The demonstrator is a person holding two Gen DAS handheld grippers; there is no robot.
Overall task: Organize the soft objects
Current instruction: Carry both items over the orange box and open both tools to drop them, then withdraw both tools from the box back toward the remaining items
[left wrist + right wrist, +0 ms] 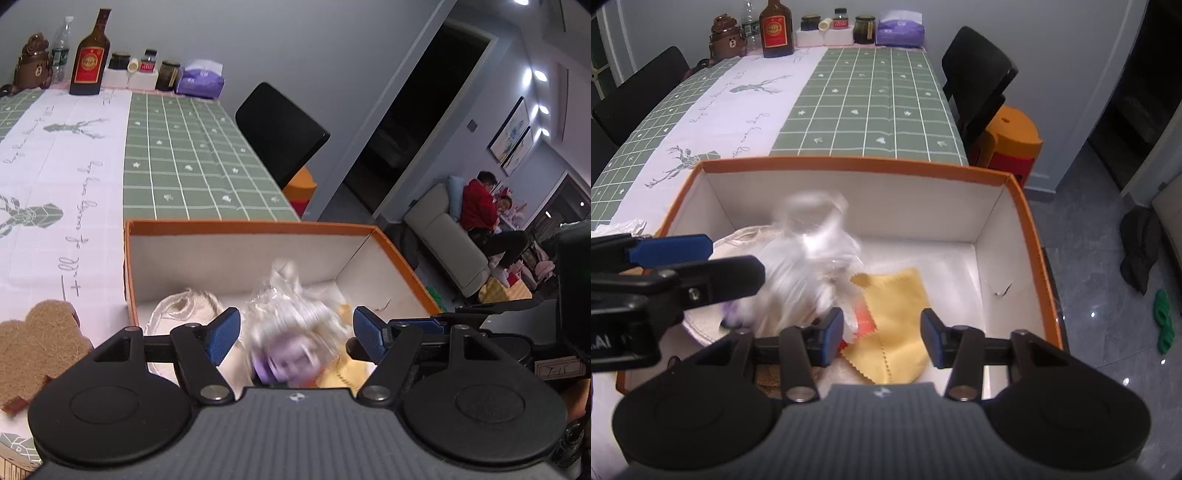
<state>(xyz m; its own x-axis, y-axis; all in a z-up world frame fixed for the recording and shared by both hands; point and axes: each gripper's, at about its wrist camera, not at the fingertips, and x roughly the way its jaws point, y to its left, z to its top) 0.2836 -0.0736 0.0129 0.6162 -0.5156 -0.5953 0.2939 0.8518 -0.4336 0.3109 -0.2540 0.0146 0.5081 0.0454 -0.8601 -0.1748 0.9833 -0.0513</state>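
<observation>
Through my left wrist camera, my left gripper (295, 334) hangs over the near edge of the orange box (251, 226), its jaws spread apart and clamped on nothing. Between them, blurred, sits a clear plastic bag (291, 310) with something purple (284, 363) inside; I cannot tell whether the bag touches either pad. It lies inside the box, over a cream cloth pouch (184, 306) on the left and a yellow cloth (343, 369) on the right. On the tablecloth (92, 184) just left of the box lies a brown fuzzy mat (40, 343), outside the box.

Through my right wrist camera, my right gripper (882, 334) is also over the near wall of the box (857, 164), jaws apart and empty, with the yellow cloth (897, 317) showing between them on the box floor. The plastic bag (809, 266) is a smear of motion blur towards the left of the box, beside the cream pouch (738, 236). My left gripper (713, 258) reaches in from the left edge, close to the bag.

I judge the step in hand to be dropping the bag into the box; the blur suggests it is falling or settling. Several soft things are already in. The next move, as I read it, calls for lifting my left gripper clear of the box wall, swinging left to the brown mat, and closing on its edge.
</observation>
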